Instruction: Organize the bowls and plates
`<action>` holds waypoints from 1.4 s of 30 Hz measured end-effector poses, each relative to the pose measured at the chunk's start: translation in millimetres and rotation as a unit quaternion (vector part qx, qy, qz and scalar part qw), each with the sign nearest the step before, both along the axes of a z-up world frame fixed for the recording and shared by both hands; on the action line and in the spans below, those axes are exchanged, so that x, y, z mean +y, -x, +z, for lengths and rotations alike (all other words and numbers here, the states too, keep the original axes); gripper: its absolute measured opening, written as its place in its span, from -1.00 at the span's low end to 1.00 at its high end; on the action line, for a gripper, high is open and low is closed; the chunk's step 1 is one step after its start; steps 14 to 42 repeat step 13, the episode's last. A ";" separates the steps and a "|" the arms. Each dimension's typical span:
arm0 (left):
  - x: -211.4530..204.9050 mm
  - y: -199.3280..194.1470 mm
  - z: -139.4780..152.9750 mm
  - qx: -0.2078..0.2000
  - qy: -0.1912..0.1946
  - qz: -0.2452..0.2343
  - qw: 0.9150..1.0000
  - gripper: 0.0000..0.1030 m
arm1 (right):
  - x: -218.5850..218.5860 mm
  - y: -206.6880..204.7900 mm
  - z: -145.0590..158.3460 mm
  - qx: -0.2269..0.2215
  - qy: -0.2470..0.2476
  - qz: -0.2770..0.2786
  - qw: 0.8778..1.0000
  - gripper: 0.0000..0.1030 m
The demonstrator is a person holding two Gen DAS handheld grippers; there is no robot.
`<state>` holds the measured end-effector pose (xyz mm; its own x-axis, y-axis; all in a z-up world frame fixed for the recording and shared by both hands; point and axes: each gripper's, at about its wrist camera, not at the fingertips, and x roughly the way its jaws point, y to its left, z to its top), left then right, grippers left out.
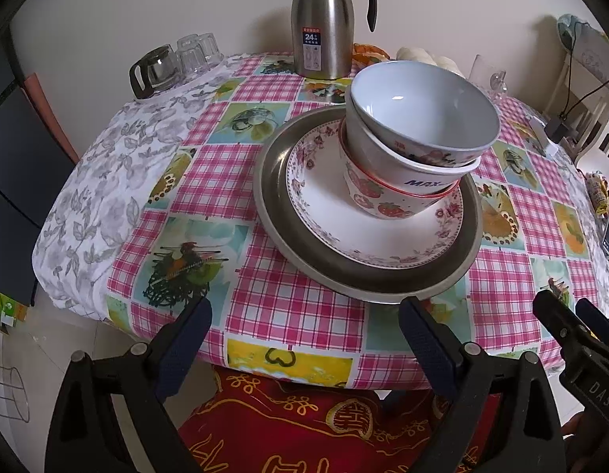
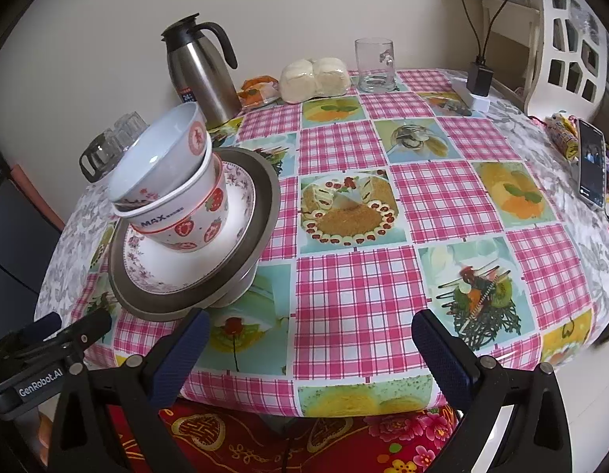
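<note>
A stack stands on the checked tablecloth: a grey metal plate (image 1: 277, 205) at the bottom, a floral plate (image 1: 324, 197) on it, then a strawberry bowl (image 1: 375, 201), a white "MAX" bowl (image 1: 419, 173) and a pale blue-lined bowl (image 1: 419, 110) nested on top. The stack also shows in the right wrist view (image 2: 186, 213). My left gripper (image 1: 304, 339) is open and empty at the table's near edge, just in front of the metal plate. My right gripper (image 2: 310, 349) is open and empty, right of the stack. Each gripper shows at the edge of the other's view.
A steel thermos jug (image 1: 324, 27) stands behind the stack by the wall. Upturned glasses (image 1: 194, 55) and a glass pot (image 1: 154, 71) sit back left. A glass mug (image 2: 375, 65), wrapped buns (image 2: 316, 79), a charger (image 2: 480, 79) and a phone (image 2: 592, 165) lie at the right.
</note>
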<state>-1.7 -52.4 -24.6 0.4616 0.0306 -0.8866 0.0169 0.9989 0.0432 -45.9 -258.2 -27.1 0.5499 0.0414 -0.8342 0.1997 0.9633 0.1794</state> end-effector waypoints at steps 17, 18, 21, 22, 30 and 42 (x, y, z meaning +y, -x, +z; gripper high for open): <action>1.5 -1.7 0.5 -0.005 0.004 -0.002 1.000 0.86 | 1.6 -4.3 -2.5 0.004 0.004 0.000 1.000 1.00; 1.5 -1.7 0.5 -0.005 0.004 -0.002 1.000 0.86 | 1.6 -4.3 -2.5 0.004 0.004 0.000 1.000 1.00; 1.5 -1.7 0.5 -0.005 0.004 -0.002 1.000 0.86 | 1.6 -4.3 -2.5 0.004 0.004 0.000 1.000 1.00; 1.5 -1.7 0.5 -0.005 0.004 -0.002 1.000 0.86 | 1.6 -4.3 -2.5 0.004 0.004 0.000 1.000 1.00; 1.5 -1.7 0.5 -0.005 0.004 -0.002 1.000 0.86 | 1.6 -4.3 -2.5 0.004 0.004 0.000 1.000 1.00; 1.5 -1.7 0.5 -0.005 0.004 -0.002 1.000 0.86 | 1.6 -4.3 -2.5 0.004 0.004 0.000 1.000 1.00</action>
